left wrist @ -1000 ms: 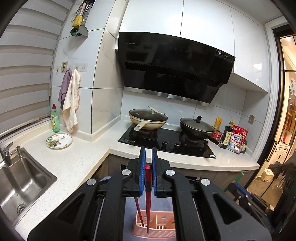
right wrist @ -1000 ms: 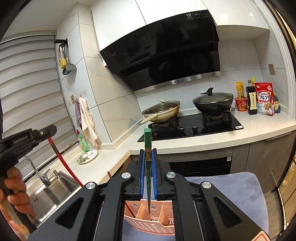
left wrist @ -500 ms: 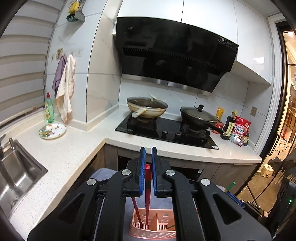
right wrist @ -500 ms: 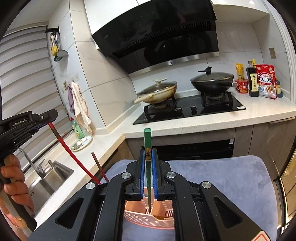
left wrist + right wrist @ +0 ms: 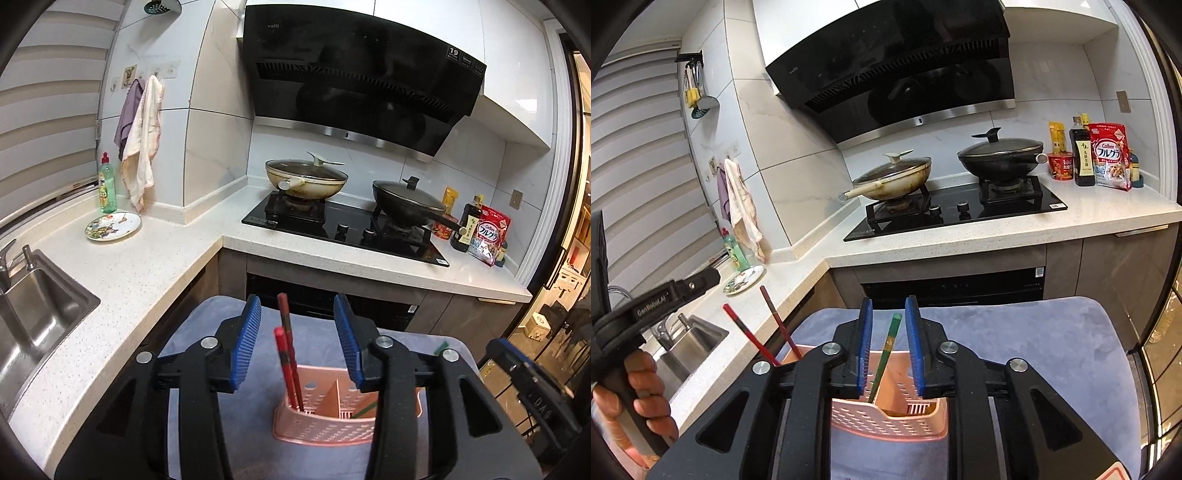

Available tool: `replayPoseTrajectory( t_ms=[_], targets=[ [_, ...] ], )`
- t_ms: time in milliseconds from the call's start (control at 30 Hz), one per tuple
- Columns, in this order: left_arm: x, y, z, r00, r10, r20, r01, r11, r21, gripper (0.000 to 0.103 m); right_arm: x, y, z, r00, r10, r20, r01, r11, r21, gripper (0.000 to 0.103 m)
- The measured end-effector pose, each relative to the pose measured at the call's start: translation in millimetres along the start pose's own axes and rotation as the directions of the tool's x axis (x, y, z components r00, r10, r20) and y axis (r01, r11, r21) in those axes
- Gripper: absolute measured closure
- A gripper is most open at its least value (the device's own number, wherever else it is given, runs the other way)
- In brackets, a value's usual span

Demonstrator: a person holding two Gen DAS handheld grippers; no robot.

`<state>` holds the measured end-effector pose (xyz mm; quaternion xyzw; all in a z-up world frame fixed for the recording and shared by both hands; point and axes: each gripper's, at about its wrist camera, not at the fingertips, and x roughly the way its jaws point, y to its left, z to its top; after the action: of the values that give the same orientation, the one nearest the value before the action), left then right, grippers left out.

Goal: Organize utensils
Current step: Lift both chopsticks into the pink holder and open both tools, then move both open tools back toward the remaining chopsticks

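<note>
A pink perforated utensil basket (image 5: 325,424) with a divider stands on a grey-blue cushioned seat (image 5: 207,314). Two red chopsticks (image 5: 286,354) lean in its left compartment; they also show in the right wrist view (image 5: 775,321). A green chopstick (image 5: 886,354) leans in another compartment, seen low in the left wrist view (image 5: 364,410). My left gripper (image 5: 297,336) is open above the red chopsticks and holds nothing. My right gripper (image 5: 888,339) is open around the green chopstick without gripping it, just above the basket (image 5: 886,421).
A white counter (image 5: 147,266) wraps the corner, with a steel sink (image 5: 33,314), a patterned plate (image 5: 112,226) and a green bottle (image 5: 107,184). A black hob (image 5: 343,229) carries two lidded pans. Bottles and a cereal bag (image 5: 489,236) stand at the right.
Both grippers opened and let go: the red chopstick dropped into the basket's left compartment, the green chopstick into another. Both grippers moved lower toward the basket.
</note>
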<state>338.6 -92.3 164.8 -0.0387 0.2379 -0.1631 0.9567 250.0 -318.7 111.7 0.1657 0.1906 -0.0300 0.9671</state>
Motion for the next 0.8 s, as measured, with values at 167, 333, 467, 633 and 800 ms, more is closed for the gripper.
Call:
replayPoseTrajectory(
  t_ms=[167, 333, 467, 633, 800],
  targets=[
    [-25, 4, -17, 1.0, 0.013, -0.015, -0.013, 1.0, 0.015, 0.05, -30, 4, -9, 1.0, 0.007, -0.002, -0.007, 1.0, -0.016, 0.081],
    [-50, 13, -44, 0.998, 0.022, -0.057, -0.021, 1.0, 0.015, 0.05, -64, 11, -34, 1.0, 0.007, -0.027, -0.008, 0.999, -0.038, 0.078],
    [-71, 24, -77, 0.994, 0.044, -0.101, -0.042, 0.999, 0.02, 0.048, -89, 15, -65, 0.998, 0.009, -0.069, -0.013, 0.999, -0.05, 0.076],
    [-97, 39, -121, 0.986, 0.085, -0.141, -0.083, 0.996, 0.021, 0.046, -115, 18, -120, 0.989, -0.012, -0.148, 0.002, 0.998, -0.064, 0.075],
    [-117, 55, -169, 0.972, 0.111, -0.205, -0.111, 0.994, 0.011, 0.046, -132, 17, -180, 0.969, -0.03, -0.245, 0.018, 0.998, -0.054, 0.075]
  ],
)
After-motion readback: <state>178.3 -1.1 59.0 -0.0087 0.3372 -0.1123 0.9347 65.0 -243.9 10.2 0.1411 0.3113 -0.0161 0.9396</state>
